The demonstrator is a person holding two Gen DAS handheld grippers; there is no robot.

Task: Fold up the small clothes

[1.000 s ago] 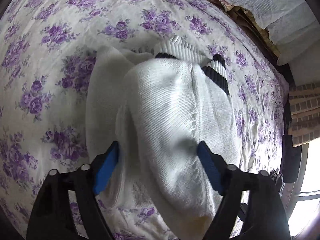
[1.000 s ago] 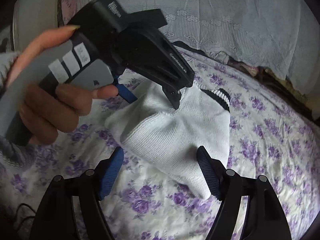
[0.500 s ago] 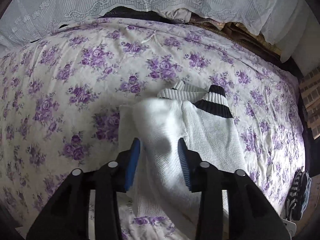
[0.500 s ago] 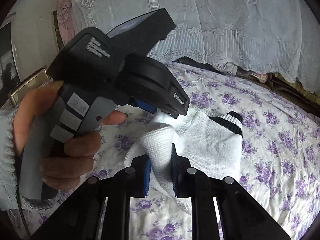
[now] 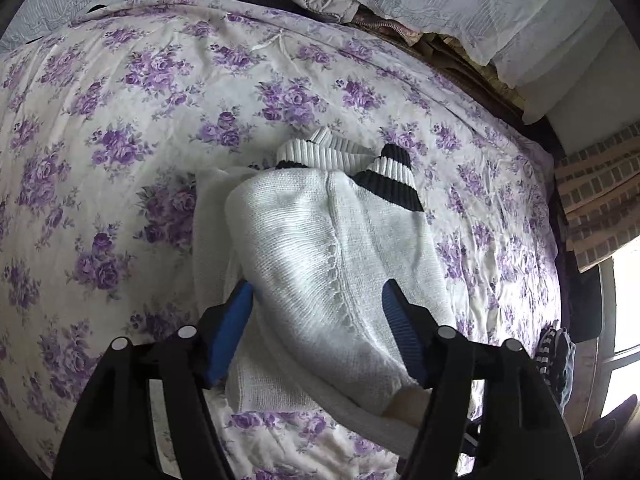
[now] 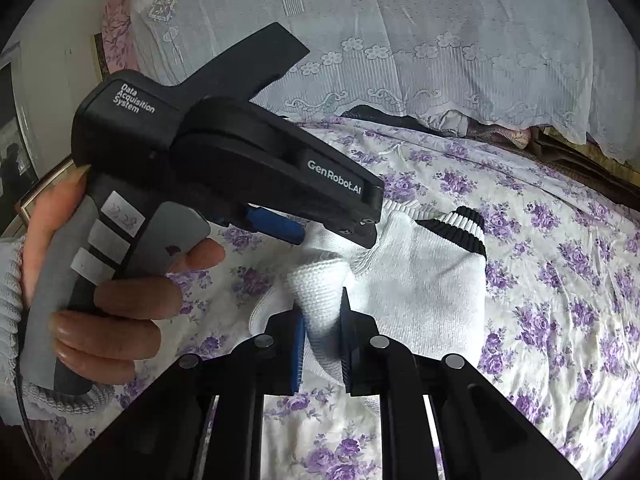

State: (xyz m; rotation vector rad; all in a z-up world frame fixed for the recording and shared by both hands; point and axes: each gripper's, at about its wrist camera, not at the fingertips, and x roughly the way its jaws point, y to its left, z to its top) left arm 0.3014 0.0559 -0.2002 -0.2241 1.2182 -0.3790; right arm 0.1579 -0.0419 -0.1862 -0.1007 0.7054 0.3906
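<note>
A small white knit sweater [image 5: 320, 248] with black-and-white striped cuffs [image 5: 394, 182] lies partly folded on the purple floral bedsheet [image 5: 120, 120]. My left gripper [image 5: 316, 304] is open, its blue pads on either side of the sweater's near part. In the right wrist view the sweater [image 6: 420, 280] lies mid-frame; my right gripper [image 6: 322, 320] is shut on a raised fold of it. The left gripper [image 6: 328, 232], held by a hand, hovers just above the sweater's far left edge.
White lace curtains [image 6: 400, 40] hang behind the bed. Dark clutter [image 5: 460, 48] lies along the bed's far edge, with a brick-patterned wall [image 5: 592, 200] and a window to the right. A picture frame [image 6: 36, 196] stands at left.
My left gripper, open a second ago, closed on the sweater and has opened wide again. My right gripper closed on a fold of the sweater and still holds it.
</note>
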